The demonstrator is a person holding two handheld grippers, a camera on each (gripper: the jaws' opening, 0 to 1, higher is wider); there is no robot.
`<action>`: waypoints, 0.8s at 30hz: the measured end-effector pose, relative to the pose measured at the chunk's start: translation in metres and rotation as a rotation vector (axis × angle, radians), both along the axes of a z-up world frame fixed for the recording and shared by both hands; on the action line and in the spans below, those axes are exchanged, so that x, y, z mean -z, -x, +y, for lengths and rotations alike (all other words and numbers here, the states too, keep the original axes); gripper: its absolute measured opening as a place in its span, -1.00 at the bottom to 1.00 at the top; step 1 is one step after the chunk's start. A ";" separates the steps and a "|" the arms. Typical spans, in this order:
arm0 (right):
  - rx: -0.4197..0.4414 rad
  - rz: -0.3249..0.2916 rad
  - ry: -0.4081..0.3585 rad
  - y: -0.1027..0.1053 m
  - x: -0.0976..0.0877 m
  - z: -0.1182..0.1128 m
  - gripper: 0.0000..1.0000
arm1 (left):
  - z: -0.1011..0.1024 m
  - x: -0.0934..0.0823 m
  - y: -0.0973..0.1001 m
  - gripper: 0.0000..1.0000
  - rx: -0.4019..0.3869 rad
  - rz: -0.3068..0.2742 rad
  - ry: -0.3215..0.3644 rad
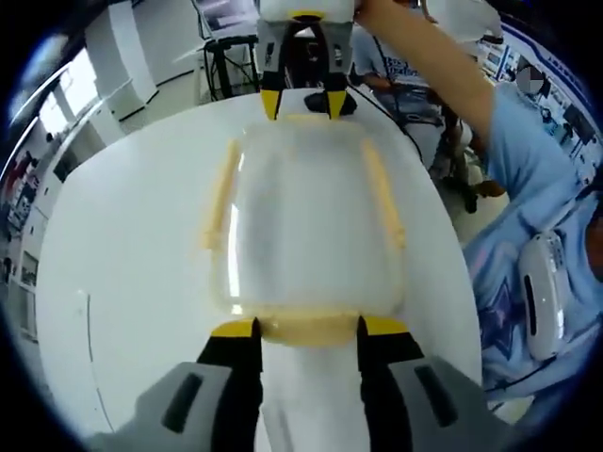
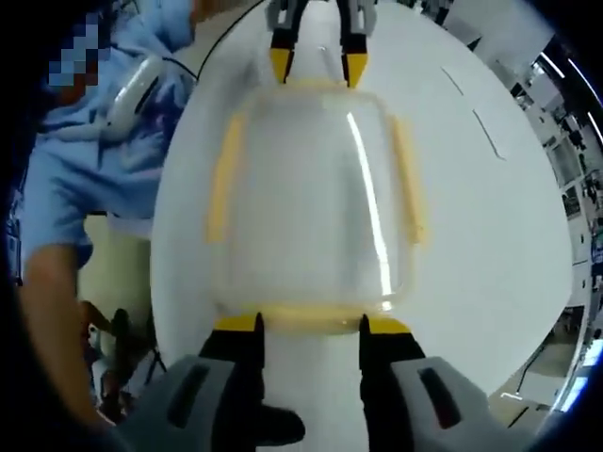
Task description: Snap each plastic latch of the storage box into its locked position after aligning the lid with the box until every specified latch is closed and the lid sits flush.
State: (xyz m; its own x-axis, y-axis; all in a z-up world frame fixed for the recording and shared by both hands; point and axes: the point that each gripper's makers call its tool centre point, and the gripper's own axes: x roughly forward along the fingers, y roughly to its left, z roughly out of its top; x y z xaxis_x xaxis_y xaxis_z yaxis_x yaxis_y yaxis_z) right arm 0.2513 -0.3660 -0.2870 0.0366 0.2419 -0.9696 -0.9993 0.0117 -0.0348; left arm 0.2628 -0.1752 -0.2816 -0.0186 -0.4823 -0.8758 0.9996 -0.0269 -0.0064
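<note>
Storage box of clear plastic lies on the white table between the two grippers, lid on top and looking level, though whether it sits fully flush cannot be told; four pale yellow latches run along its edges, one on each side.

Left gripper view: the left gripper stands at the box's near end with its yellow-tipped jaws apart, one at each end of the near latch, tips right against the box edge; the long side latches and lie along the flanks; at the far end the right gripper comes down over the far edge, jaws likewise apart. A person in a light blue shirt stands to the right, forearm reaching toward that far gripper.

Right gripper view: the same box from the other end — the right gripper has its jaws spread at either end of its near latch, gripping nothing; side latches and lie flat against the lid's rim; the left gripper shows at the far end, jaws apart — whether any latch is snapped fully home cannot be told.
</note>
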 end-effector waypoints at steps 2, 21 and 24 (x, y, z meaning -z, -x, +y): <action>-0.002 -0.003 -0.006 0.001 -0.003 0.004 -0.24 | 0.004 -0.004 0.002 -0.23 0.001 -0.001 -0.001; -0.018 -0.006 -0.051 0.004 -0.022 0.042 -0.24 | 0.041 -0.028 0.007 -0.23 -0.015 0.007 0.012; -0.023 -0.007 -0.069 0.003 -0.026 0.051 -0.24 | 0.049 -0.030 0.007 -0.23 -0.019 0.008 0.011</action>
